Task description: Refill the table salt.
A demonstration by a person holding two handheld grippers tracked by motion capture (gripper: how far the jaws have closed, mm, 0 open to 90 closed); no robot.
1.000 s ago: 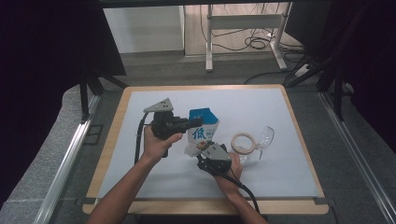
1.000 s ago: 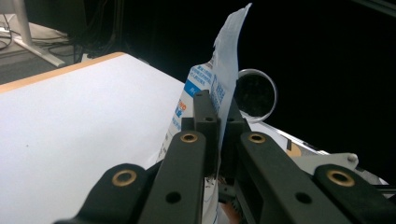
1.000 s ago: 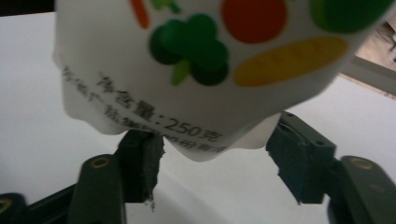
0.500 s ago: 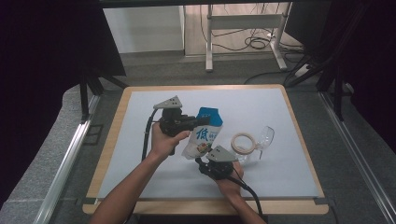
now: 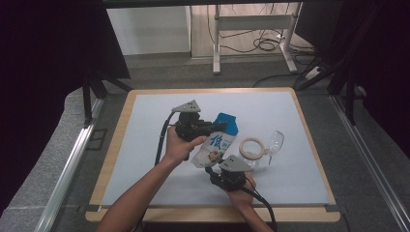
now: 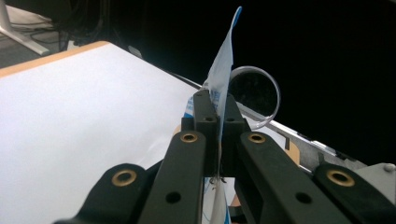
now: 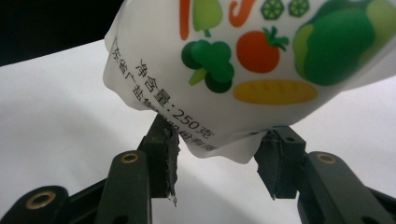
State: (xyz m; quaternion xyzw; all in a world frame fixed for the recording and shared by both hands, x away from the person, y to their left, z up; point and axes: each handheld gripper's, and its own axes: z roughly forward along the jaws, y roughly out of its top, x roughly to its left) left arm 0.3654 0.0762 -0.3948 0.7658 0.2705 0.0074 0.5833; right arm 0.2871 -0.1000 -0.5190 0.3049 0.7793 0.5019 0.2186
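1. Left tool [image 5: 218, 126] is clamped fully closed on the flat sealed top edge of the pouch [image 5: 216, 145]; in the left gripper view its jaws meet on the thin seam, which stands up between them.
2. Right tool [image 7: 217, 156] stands half open with the pouch's lower corner between its pads; its jaws have just been closing, yet the pads are not seen to press on the film.
3. Pouch location: hung above the table [image 5: 145, 125] near its middle, between the two tools, just beside the tape ring [image 5: 252, 148] and the glass [image 5: 273, 144] lying on its side.
4. Handling judgement: soft printed plastic film, glossy and likely slippery; the rounded, sagging belly suggests loose contents that shift and carry moderate weight.
5. Grip judgement: the stiff welded seams and corners are the sound places to take hold; the bulging middle would deform and slide.
6. Risk: the glass is fragile and lies close to the pouch; a swing could knock it.
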